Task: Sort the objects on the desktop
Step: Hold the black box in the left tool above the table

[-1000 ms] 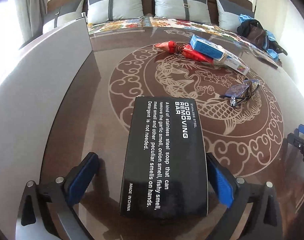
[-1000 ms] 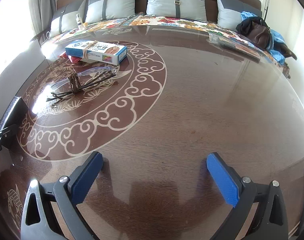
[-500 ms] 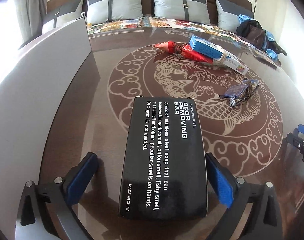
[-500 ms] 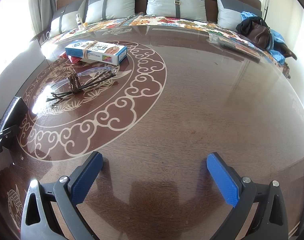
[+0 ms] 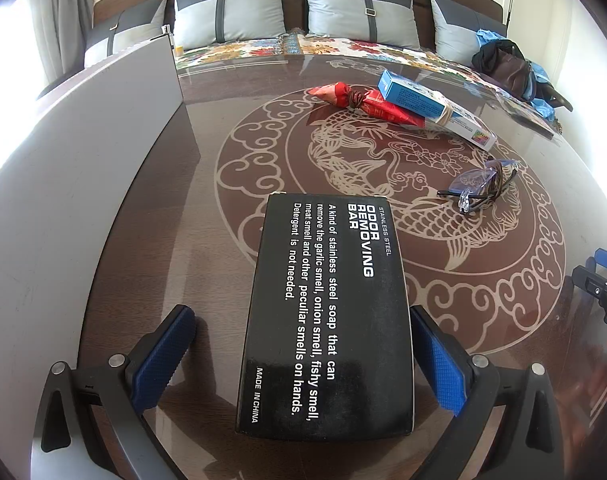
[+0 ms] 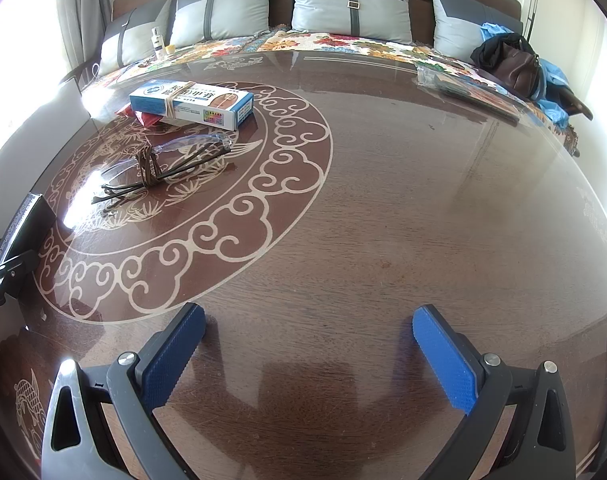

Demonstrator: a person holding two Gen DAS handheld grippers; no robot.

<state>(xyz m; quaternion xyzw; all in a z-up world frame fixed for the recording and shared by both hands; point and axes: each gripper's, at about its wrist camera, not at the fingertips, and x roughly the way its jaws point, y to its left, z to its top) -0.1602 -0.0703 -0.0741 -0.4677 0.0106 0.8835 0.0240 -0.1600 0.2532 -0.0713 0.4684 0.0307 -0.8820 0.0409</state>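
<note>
A black box (image 5: 327, 312) printed "ODOR REMOVING BAR" lies flat on the brown patterned table (image 5: 223, 128), between the fingers of my left gripper (image 5: 299, 320). That gripper is open: its right pad (image 5: 437, 364) is close beside the box and its left pad (image 5: 163, 352) stands well apart. Further back lie a blue and white carton (image 5: 413, 98) resting on a red packet (image 5: 359, 100), and tied glasses (image 5: 483, 186). My right gripper (image 6: 309, 320) hangs open over bare table with nothing in it. From there the carton (image 6: 191, 104) and glasses (image 6: 163, 164) are far left.
A tall grey panel (image 5: 83, 160) borders the table's left side. A sofa with grey cushions (image 6: 351, 4) runs along the back, with a dark bag (image 6: 511, 64) and a small bottle (image 6: 157, 42). A plastic sleeve (image 6: 471, 92) lies at the far right edge.
</note>
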